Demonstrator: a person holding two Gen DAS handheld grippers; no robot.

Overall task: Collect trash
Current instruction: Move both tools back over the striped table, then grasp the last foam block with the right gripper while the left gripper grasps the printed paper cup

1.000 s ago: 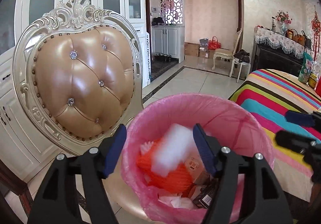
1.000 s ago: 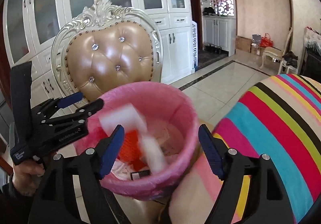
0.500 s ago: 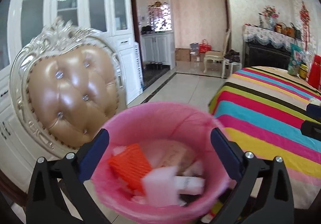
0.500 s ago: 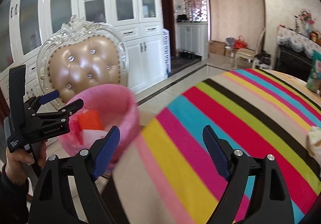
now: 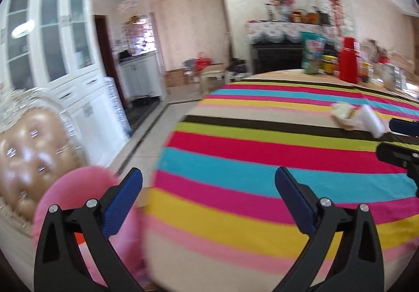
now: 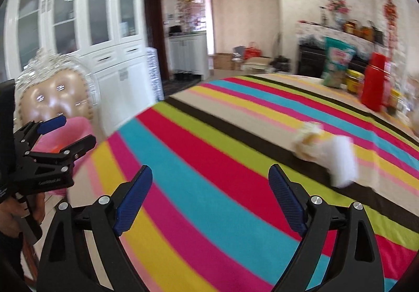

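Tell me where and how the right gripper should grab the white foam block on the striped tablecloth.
Grip the white foam block across its narrower width, mid-body, coming from the near side with the open right gripper. It looks elongated, lying flat on the striped tablecloth. The crumpled paper wad sits against its far end, so keep clear of that end. Blur hides finer detail.

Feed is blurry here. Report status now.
Left gripper open, empty. Right gripper just opening, empty. White scraps on striped table, path clear.

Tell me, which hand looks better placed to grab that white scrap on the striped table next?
Probably the right gripper: its open fingers face the white scrap close ahead, while the left gripper sits back beside the pink bin.
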